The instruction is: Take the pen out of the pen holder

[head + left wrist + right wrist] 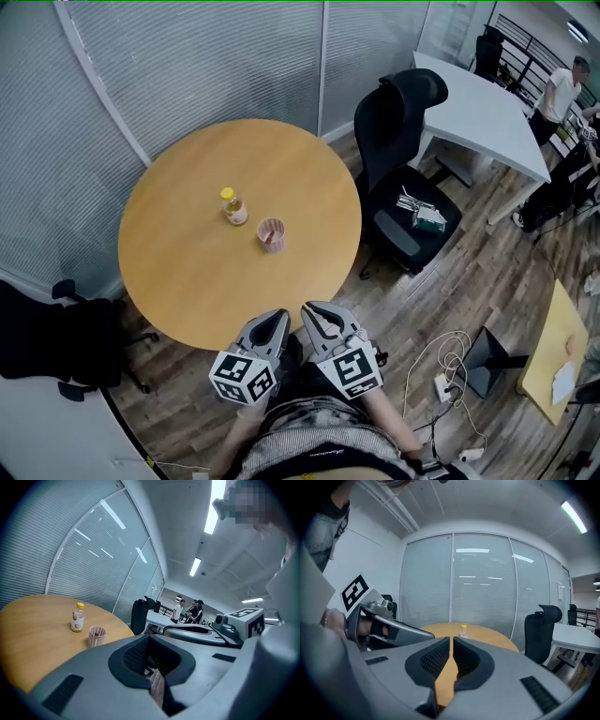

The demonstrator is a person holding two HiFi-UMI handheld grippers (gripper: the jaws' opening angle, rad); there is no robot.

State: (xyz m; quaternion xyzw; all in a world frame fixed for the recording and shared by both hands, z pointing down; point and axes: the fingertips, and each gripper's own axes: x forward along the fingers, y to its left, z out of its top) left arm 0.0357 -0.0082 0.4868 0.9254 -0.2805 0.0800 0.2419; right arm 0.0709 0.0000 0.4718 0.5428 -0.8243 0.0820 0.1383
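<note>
A pink perforated pen holder [271, 234] stands near the middle of the round wooden table [187, 272]; something red, the pen [97, 632], shows just inside the pen holder [96, 637]. Both grippers hover side by side off the table's near edge, well short of the holder. My left gripper [278, 321] is shut with nothing in it, and my right gripper [310, 311] is shut and empty too. In the left gripper view the left gripper [150, 639] points right of the holder. In the right gripper view the right gripper [451, 641] hides the holder.
A small bottle with a yellow cap [233, 206] stands just left of the holder. A black office chair [403, 178] sits at the table's right, a white desk [478, 108] beyond it. Cables and a power strip [442, 382] lie on the floor. Another black chair [47, 337] is at the left.
</note>
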